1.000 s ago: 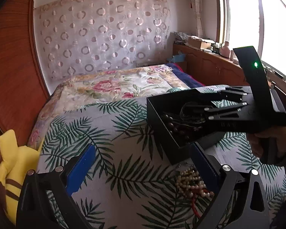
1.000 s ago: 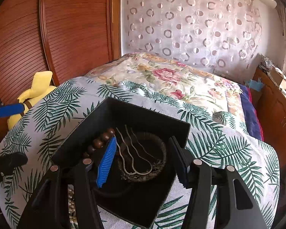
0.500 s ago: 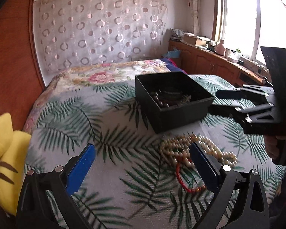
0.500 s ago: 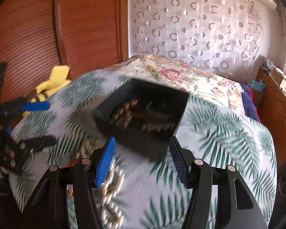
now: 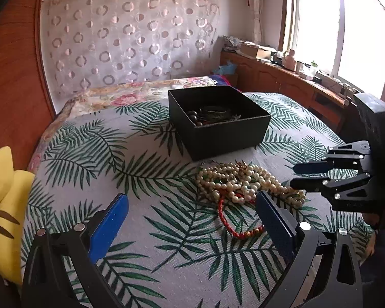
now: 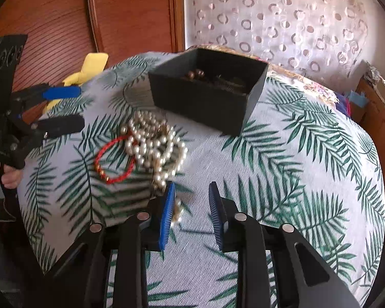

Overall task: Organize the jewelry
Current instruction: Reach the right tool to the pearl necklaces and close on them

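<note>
While no writing reads clearly, pearl necklaces (image 5: 246,182) lie beside the black box (image 5: 218,120).

Left gripper (image 5: 191,220) held wide over a palm-print bed (image 5: 131,159), pearl necklaces (image 5: 243,182) heaped just beyond it, red bracelet (image 5: 233,223) touching them, black box (image 5: 218,123) behind — right gripper (image 5: 299,174) near the pearls, slightly parted.

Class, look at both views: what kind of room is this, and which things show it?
Most likely a bedroom: a bed under a palm-leaf bedspread, a floral quilt behind it, and a wooden cabinet under the window.
</note>
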`<action>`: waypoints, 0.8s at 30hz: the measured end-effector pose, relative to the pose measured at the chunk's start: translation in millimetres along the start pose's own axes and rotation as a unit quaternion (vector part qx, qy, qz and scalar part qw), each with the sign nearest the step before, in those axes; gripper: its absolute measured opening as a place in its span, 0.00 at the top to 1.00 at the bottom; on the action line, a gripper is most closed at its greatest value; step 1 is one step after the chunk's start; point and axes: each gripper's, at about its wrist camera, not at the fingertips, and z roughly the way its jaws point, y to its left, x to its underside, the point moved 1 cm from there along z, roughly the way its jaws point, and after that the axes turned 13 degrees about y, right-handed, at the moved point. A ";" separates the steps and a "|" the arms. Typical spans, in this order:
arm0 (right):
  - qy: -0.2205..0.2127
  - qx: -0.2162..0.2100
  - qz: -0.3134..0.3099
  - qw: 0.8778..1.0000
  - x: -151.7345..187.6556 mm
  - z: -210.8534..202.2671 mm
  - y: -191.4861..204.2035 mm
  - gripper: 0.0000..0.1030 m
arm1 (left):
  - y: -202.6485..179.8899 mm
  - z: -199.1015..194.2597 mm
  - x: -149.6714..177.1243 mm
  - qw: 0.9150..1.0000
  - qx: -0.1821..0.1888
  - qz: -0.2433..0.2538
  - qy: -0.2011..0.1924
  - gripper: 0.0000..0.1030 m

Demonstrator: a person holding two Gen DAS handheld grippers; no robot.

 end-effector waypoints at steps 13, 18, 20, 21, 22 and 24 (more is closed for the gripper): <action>0.011 0.013 -0.034 0.999 9.0 1.1 14.1 0.92 | 3.3 5.1 3.5 1.000 0.004 -0.007 0.007 0.08; -0.016 0.005 -0.010 1.000 13.7 -15.9 2.0 0.92 | 2.3 6.8 5.6 1.000 0.008 -0.006 0.010 0.08; -0.040 0.009 0.000 0.999 15.6 -32.3 -3.4 0.92 | 1.7 7.3 6.0 1.000 0.009 -0.006 0.011 0.08; -0.051 0.014 0.003 0.999 16.3 -39.8 -5.3 0.92 | 1.3 7.5 6.1 1.000 0.009 -0.005 0.012 0.08; -0.064 0.019 0.006 0.998 16.8 -49.6 -7.2 0.92 | 1.0 7.5 6.2 1.000 0.010 -0.005 0.012 0.08; -0.085 0.028 0.011 0.996 16.5 -67.5 -10.5 0.92 | 0.0 7.7 7.0 1.000 0.010 -0.004 0.012 0.08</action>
